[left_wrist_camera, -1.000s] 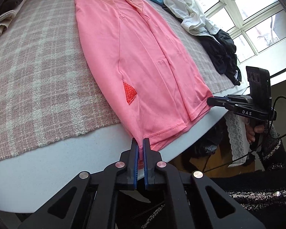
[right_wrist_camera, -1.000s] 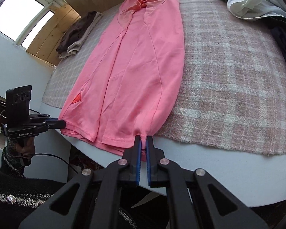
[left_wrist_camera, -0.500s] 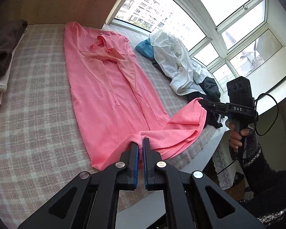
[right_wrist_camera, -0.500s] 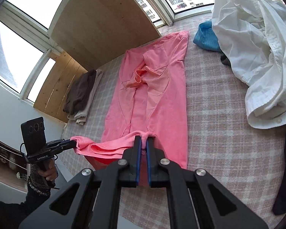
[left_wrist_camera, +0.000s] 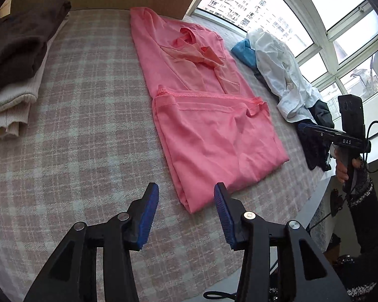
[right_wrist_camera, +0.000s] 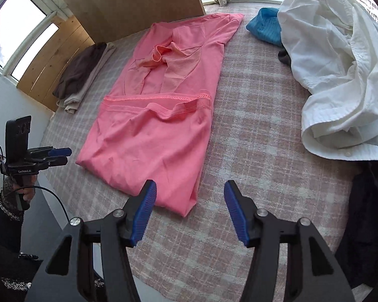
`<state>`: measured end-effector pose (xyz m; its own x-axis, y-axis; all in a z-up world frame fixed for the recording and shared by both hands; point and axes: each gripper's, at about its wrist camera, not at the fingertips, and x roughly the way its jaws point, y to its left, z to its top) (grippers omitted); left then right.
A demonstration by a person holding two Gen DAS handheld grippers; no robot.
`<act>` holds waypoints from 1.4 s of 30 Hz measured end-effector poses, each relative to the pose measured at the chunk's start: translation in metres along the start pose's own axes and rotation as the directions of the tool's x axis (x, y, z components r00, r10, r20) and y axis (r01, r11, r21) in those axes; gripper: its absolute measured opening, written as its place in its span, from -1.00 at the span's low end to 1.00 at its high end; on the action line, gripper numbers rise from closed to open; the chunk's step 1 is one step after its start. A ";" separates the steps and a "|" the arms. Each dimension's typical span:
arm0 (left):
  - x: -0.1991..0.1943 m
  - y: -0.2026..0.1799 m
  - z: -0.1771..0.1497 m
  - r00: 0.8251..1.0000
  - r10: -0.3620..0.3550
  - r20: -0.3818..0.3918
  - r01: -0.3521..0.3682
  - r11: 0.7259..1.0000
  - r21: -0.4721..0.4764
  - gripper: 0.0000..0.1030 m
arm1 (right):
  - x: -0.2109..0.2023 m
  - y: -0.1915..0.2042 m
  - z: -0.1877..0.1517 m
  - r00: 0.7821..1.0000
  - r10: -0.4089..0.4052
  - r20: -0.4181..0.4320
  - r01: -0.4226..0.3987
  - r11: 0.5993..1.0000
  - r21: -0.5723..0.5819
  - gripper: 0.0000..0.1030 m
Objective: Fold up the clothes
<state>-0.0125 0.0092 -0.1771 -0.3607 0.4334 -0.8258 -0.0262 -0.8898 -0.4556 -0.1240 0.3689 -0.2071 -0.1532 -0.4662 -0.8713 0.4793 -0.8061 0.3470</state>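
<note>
Since a second ago the hem has been carried up over the pink shirt (left_wrist_camera: 214, 136), now doubled on the plaid counter (left_wrist_camera: 88, 151); both claws, left claw (left_wrist_camera: 186, 201) and right claw (right_wrist_camera: 189, 198), gape empty; thin, limp knit, best pinched at its folded corners.

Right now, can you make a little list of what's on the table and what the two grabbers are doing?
main garment: pink shirt, bottom part folded up, hem lying across its middle
surface: pink plaid tablecloth
folded stack: brown garment on top of a beige one, left of the shirt
unfolded pile: white shirt, blue garment, dark clothes, right of the shirt
left gripper: open, holding nothing
right gripper: open, holding nothing
</note>
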 end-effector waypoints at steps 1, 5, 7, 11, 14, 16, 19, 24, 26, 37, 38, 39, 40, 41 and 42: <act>0.004 -0.002 -0.006 1.000 0.009 -0.010 -0.009 1.000 0.002 -0.15 | 0.006 0.000 -0.003 1.000 0.004 -0.010 -0.004 1.000 0.000 0.07; 0.019 -0.003 -0.014 1.000 0.019 -0.021 -0.019 1.000 -0.018 -0.15 | 0.029 0.001 -0.014 0.999 0.022 -0.050 -0.022 1.000 0.000 0.07; 0.023 -0.004 -0.013 0.999 0.050 -0.013 -0.050 0.999 -0.008 -0.15 | 0.035 0.005 -0.017 0.998 0.025 -0.057 -0.026 1.000 -0.016 0.07; 0.030 -0.008 -0.009 0.999 0.042 -0.014 -0.042 0.999 0.007 -0.38 | 0.041 0.012 -0.015 0.995 0.045 -0.086 -0.049 0.997 -0.053 -0.30; 0.038 -0.015 -0.009 0.999 0.034 -0.027 -0.033 0.999 0.039 -0.94 | 0.043 0.013 -0.010 0.990 0.067 -0.123 -0.075 0.995 -0.061 -0.78; 0.036 -0.019 -0.009 0.999 0.045 -0.018 -0.044 0.997 0.066 -0.95 | 0.034 0.012 -0.005 0.988 0.073 -0.139 -0.083 0.994 -0.068 -0.80; 0.021 -0.020 -0.012 0.999 0.045 -0.005 -0.044 0.997 0.067 -0.95 | 0.023 0.011 -0.003 0.991 0.035 -0.131 -0.048 0.994 -0.100 -0.79; 0.017 -0.007 -0.020 0.994 0.101 -0.045 -0.100 0.995 0.027 -0.95 | 0.018 0.011 0.013 0.995 0.006 -0.098 -0.021 0.989 -0.147 -0.65; 0.016 0.000 -0.020 0.989 0.130 -0.067 -0.131 0.991 0.003 -0.92 | 0.010 0.010 0.024 0.998 0.020 -0.053 -0.028 0.987 -0.157 -0.56; 0.061 -0.047 0.081 0.998 0.055 -0.021 -0.049 0.971 0.234 -0.70 | 0.066 0.020 0.078 0.998 -0.023 -0.053 0.009 0.966 -0.258 -0.65; 0.070 -0.043 0.085 0.996 0.076 -0.036 -0.065 0.969 0.239 -0.70 | 0.070 0.014 0.082 0.995 -0.098 -0.030 0.088 0.964 -0.249 -0.65; 0.076 -0.037 0.086 0.992 0.115 -0.045 -0.101 0.965 0.243 -0.70 | 0.070 0.006 0.086 0.989 -0.146 -0.017 0.139 0.967 -0.215 -0.65; 0.080 -0.030 0.087 0.988 0.144 -0.051 -0.127 0.961 0.244 -0.70 | 0.066 -0.002 0.088 0.991 -0.133 -0.009 0.130 0.977 -0.166 -0.65; 0.077 -0.023 0.087 0.989 0.137 -0.048 -0.122 0.965 0.233 -0.78 | 0.060 -0.004 0.088 0.995 -0.097 0.006 0.097 0.987 -0.127 -0.65; 0.073 -0.016 0.088 0.990 0.131 -0.043 -0.118 0.967 0.224 -0.78 | 0.055 -0.006 0.088 0.998 -0.062 0.022 0.064 0.994 -0.091 -0.65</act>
<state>-0.1201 0.0429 -0.2008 -0.3205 0.3186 -0.8920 -0.1916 -0.9441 -0.2684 -0.2112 0.3157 -0.2260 -0.2014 -0.4229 -0.8835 0.5454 -0.7977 0.2575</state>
